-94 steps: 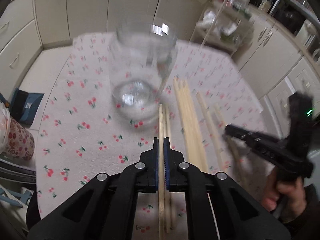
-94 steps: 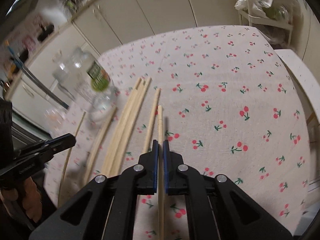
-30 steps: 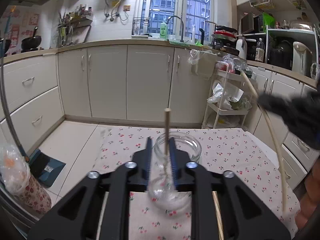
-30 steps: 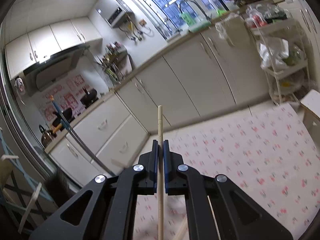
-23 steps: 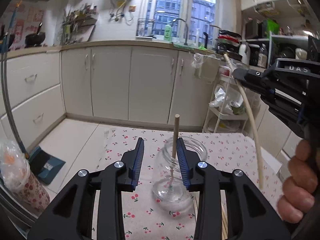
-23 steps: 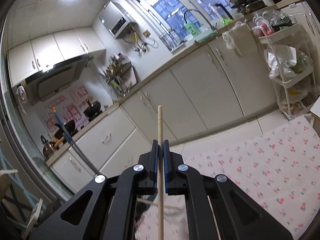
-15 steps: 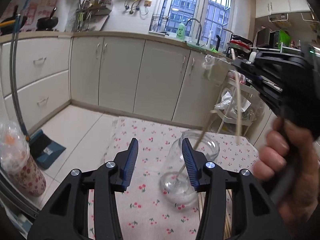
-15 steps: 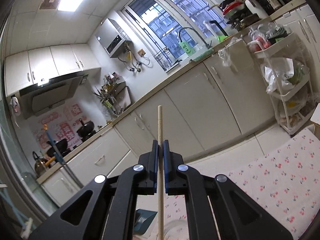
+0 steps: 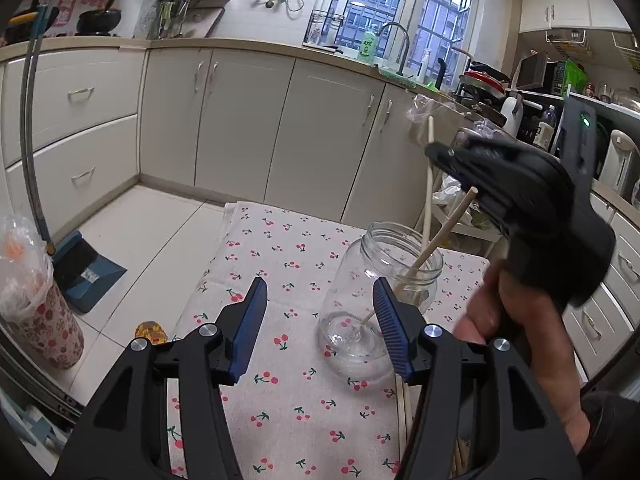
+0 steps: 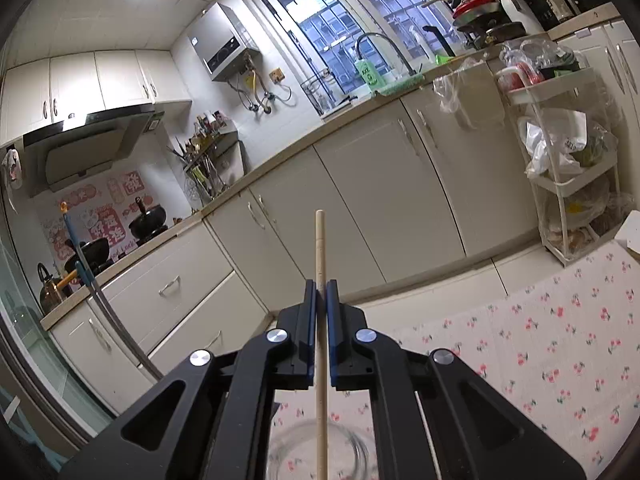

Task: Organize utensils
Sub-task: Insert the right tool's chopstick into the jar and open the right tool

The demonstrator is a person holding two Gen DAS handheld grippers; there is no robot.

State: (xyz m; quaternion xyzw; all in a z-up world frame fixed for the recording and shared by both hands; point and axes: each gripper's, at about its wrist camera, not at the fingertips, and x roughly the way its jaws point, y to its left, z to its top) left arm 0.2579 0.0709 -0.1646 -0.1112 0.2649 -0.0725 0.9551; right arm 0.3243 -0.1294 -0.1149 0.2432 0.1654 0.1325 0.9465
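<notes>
1. Where the cherry-print tablecloth [image 9: 280, 400] covers the table, a clear glass jar [image 9: 380, 296] stands upright with its mouth open, and one wooden chopstick [image 9: 436, 236] leans inside it, tip on the jar bottom, upper end tilted out over the rim to the right.
2. A second chopstick [image 10: 320, 320] is pinched between the closed blue pads of the right gripper [image 10: 320, 300]; in the left wrist view this stick [image 9: 429, 184] hangs nearly upright, its lower end at the jar's mouth.
3. In the right wrist view the jar's rim [image 10: 320, 452] shows blurred directly below the gripper, with the stick crossing it.
4. The left gripper [image 9: 320, 320] is spread wide and holds nothing; its right finger [image 9: 394, 336] overlaps the jar in the picture, its left finger well to the left over the cloth.
5. More chopsticks [image 9: 402, 404] lie flat on the cloth just behind the jar, partly hidden by the left gripper's arm.
6. Beyond the table are cream kitchen cabinets [image 9: 256, 120], a blue dustpan [image 9: 86, 272] on the tiled floor and a floral container [image 9: 44, 320] at far left.
</notes>
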